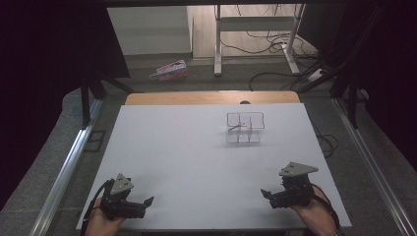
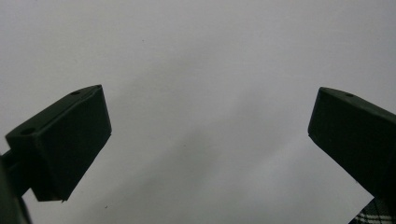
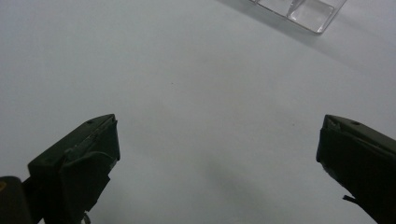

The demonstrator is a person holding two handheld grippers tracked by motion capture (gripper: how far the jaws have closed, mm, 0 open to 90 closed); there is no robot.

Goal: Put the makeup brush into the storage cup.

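A clear plastic compartment tray [image 1: 245, 128], divided into small cells with something thin and dark in one, sits on the far right part of the white tabletop [image 1: 187, 157]. The left gripper [image 1: 145, 204] and right gripper [image 1: 265, 195] rest near the front edge, jaws spread wide, empty. Cables trail across the grey floor [image 1: 275, 78] beyond.

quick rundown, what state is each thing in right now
left gripper: open, empty, resting low at the table's near edge
right gripper: open, empty, at the near edge
clear divided box: upright on the table, apart from both grippers, a thin dark item inside, too small to tell
white table: bare around the box
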